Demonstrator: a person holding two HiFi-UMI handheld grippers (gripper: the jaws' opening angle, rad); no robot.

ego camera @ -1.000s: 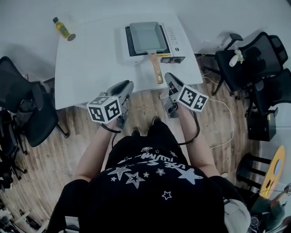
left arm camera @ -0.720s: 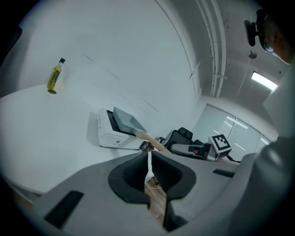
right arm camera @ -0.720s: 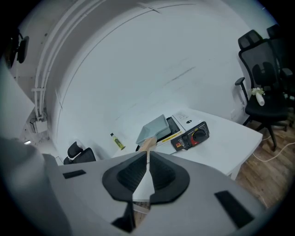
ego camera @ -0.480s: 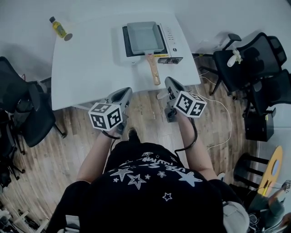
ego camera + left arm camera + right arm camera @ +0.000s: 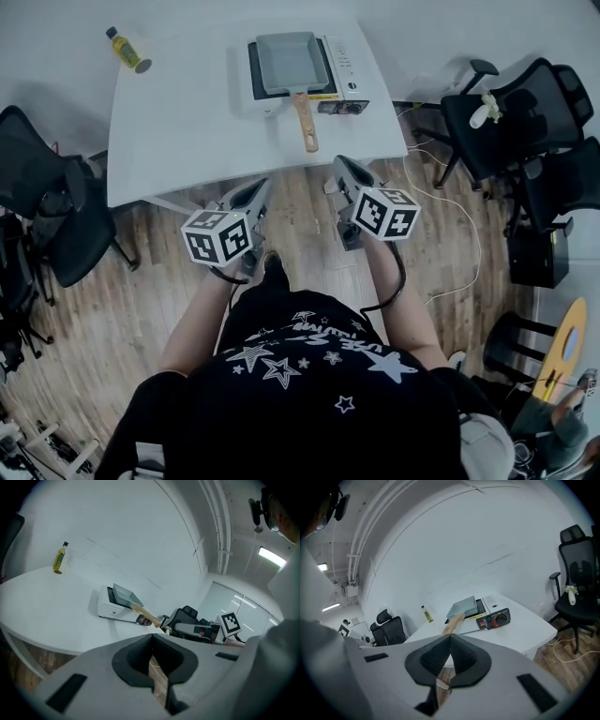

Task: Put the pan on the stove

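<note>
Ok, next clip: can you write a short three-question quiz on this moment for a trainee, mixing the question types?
1. True or false: the pan sits on the stove.
2. Multiple choice: the left hand-held gripper is A) shut on the pan's handle, B) shut and empty, C) wide open.
3. Fill in: in the head view, the yellow bottle stands near the far ____ corner of the table.

Key: 1 true; 2 B; 3 left.
</note>
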